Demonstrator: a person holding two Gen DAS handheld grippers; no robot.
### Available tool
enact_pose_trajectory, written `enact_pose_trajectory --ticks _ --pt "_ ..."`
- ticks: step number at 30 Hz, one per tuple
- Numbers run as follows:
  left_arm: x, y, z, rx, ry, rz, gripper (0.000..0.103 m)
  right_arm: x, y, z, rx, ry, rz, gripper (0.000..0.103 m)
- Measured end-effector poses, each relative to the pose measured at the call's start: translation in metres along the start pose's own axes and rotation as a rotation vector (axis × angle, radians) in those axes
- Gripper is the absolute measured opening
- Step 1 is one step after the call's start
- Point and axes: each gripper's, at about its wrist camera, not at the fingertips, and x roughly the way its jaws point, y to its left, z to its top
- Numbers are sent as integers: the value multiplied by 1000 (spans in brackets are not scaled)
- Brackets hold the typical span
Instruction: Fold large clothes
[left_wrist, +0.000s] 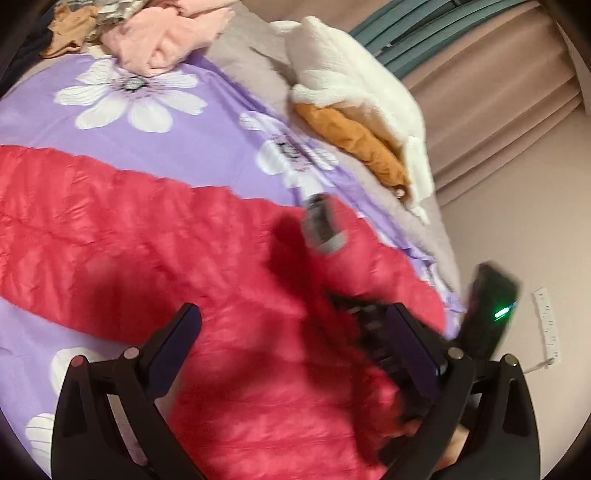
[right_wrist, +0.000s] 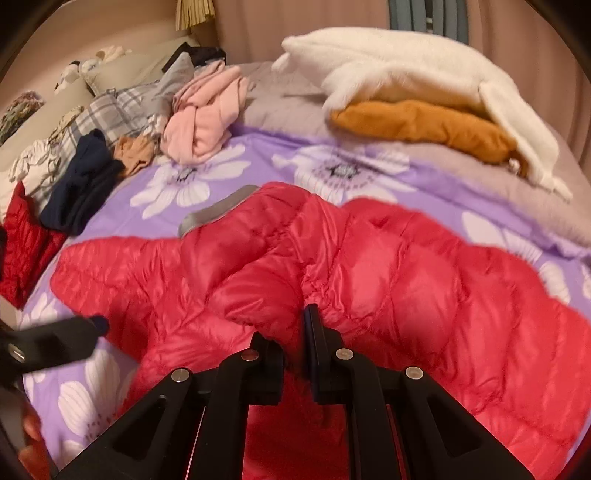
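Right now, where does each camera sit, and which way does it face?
Left wrist: on the left gripper, jaws open, looking down over the red jacket; the right gripper shows at right.
Right wrist: on the right gripper, jaws pinching the jacket; the left gripper shows at left.
Shared: jacket, purple floral cover, white blanket.

Bed's purple floral cover (right_wrist: 258, 155) under red quilted jacket (right_wrist: 406, 280), clothes heaps.

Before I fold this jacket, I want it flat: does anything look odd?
Yes. The red puffer jacket is bunched where the right gripper pinches it, and a grey flat object pokes out from under its far edge.
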Motion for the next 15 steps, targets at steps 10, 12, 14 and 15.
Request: enact_pose_trajectory --ticks 10,12,14,15 --pt "26 -57 30 2 27 -146 100 -5 -21 -13 141 -59 110 12" --pt "43 -53 27 -34 74 -142 99 -5 -25 -16 171 -70 128 12" --pt "56 -47 23 -72 102 -132 97 -6 -27 -18 197 -78 144 12" --pt "61 -43 22 -91 107 -123 94 -7 -29 -19 209 -85 154 12"
